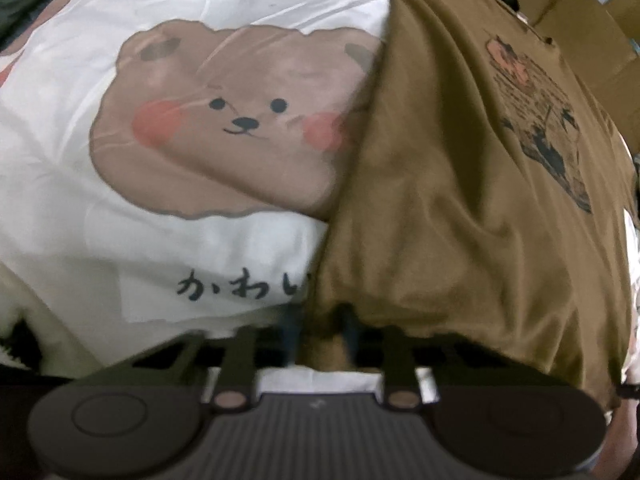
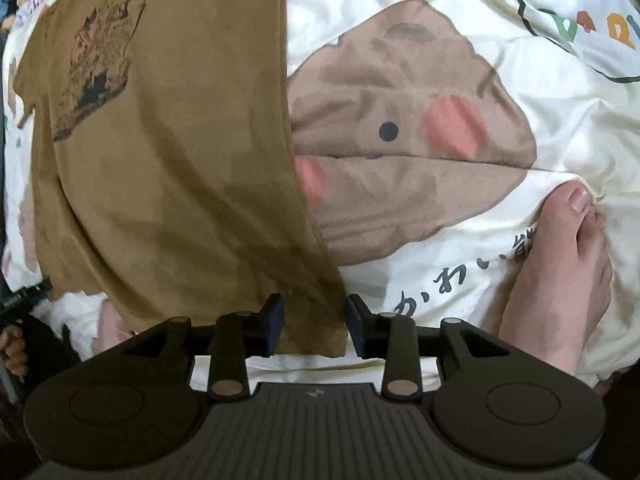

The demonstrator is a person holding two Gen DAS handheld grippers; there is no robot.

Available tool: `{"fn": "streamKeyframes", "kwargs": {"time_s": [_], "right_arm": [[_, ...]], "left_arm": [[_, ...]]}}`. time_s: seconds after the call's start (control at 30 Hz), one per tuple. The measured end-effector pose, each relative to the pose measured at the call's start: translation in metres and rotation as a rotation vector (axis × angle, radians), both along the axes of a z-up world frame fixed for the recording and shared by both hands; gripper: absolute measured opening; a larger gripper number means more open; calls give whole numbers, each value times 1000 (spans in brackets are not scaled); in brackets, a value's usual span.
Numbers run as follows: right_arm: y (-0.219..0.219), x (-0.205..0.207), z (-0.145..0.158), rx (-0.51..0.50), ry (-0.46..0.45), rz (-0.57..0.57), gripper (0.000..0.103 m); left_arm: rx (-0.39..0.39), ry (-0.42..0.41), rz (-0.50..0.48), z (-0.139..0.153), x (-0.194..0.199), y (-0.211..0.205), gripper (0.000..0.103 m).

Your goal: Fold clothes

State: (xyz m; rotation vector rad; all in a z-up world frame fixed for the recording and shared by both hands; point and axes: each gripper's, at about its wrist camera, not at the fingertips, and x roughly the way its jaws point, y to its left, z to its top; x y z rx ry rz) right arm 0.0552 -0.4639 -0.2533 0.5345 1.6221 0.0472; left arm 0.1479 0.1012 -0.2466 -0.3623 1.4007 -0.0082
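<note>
Lying flat on bear-print bedsheet [image 2: 460, 60]: brown T-shirt [image 2: 160, 160]; bare foot [image 2: 560, 272] beside.

A home bedroom; bear-print bedsheet [image 1: 120, 208], bare foot [image 2: 560, 280]

Left gripper [image 1: 320, 320] clamped; right gripper [image 2: 315, 320] parted.

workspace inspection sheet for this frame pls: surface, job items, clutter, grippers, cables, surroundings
Surface: white bedsheet with a bear print, creased.
Job's things: brown T-shirt lies flat, print up.
Clutter: bare foot rests on the sheet beside the shirt.
Grippers: left gripper shut on the shirt's hem; right gripper open, the shirt's corner between its jaws.
Cables: nothing seen.
Surroundings: cardboard boxes beyond the shirt.
</note>
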Motion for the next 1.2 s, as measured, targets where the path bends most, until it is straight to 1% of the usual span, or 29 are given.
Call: {"fn": "streamKeyframes", "kwargs": {"time_s": [0.03, 0.07, 0.1, 0.2, 0.23, 0.33, 0.37, 0.5, 0.6, 0.67, 0.7, 0.73, 0.77, 0.8, 0.83, 0.87, 0.9, 0.97, 1.0, 1.1, 1.13, 1.17, 1.2], "right_arm": [[0, 0, -1, -5, -4, 0, 35], [1, -1, -2, -10, -7, 1, 26], [1, 1, -3, -10, -6, 5, 22], [-4, 2, 3, -17, -2, 16, 13], [-6, 3, 6, -12, 0, 20, 12], [-6, 4, 11, -2, 6, 36, 12], [-6, 3, 11, -3, 10, 44, 10], [6, 3, 5, -1, 30, 94, 5], [9, -1, 2, 12, 30, 108, 5], [8, 0, 4, 17, 21, 94, 7], [5, 3, 6, 23, 14, 63, 8], [1, 6, 8, 39, -2, 29, 15], [0, 6, 9, 42, -6, 24, 32], [-1, 8, 12, 50, -20, 2, 44], [-2, 10, 14, 50, -31, -16, 57], [-2, 10, 13, 51, -34, -22, 60], [-1, 10, 11, 55, -29, -25, 60], [3, 9, 5, 62, -13, -25, 60], [6, 9, 1, 65, -7, -24, 60], [8, 3, -6, 83, 9, -17, 59], [9, 2, -8, 87, 11, -16, 54], [12, 2, -10, 89, 12, -15, 48], [16, 2, -13, 91, 14, -5, 45]], "left_arm": [[-4, 0, -3, 3, -1, 1, 6], [3, -3, -15, 8, -2, 2, 5], [9, -5, -24, 12, -3, 3, 5], [24, -20, -38, 33, -6, 12, 4], [35, -30, -41, 40, -7, 16, 4], [64, -43, -36, 62, -9, 28, 4], [75, -45, -36, 69, -10, 32, 4], [96, -46, -38, 83, -17, 35, 4], [116, -37, -56, 87, -17, 35, 4], [120, -22, -52, 78, -12, 30, 5], [117, -17, -45, 74, -10, 31, 6], [108, -15, -34, 73, -8, 38, 7], [103, -12, -24, 69, -6, 39, 10], [109, -11, -24, 65, -4, 36, 11], [120, -10, -33, 63, -3, 35, 12], [124, -8, -45, 62, -4, 34, 16], [121, -4, -55, 62, -6, 32, 21], [111, 12, -63, 52, -5, 27, 27], [113, 17, -61, 49, -4, 26, 29], [111, 39, -54, 36, -4, 23, 30], [109, 49, -54, 31, -5, 22, 31], [107, 64, -52, 25, -5, 20, 34], [104, 78, -51, 21, -6, 18, 40]]}}
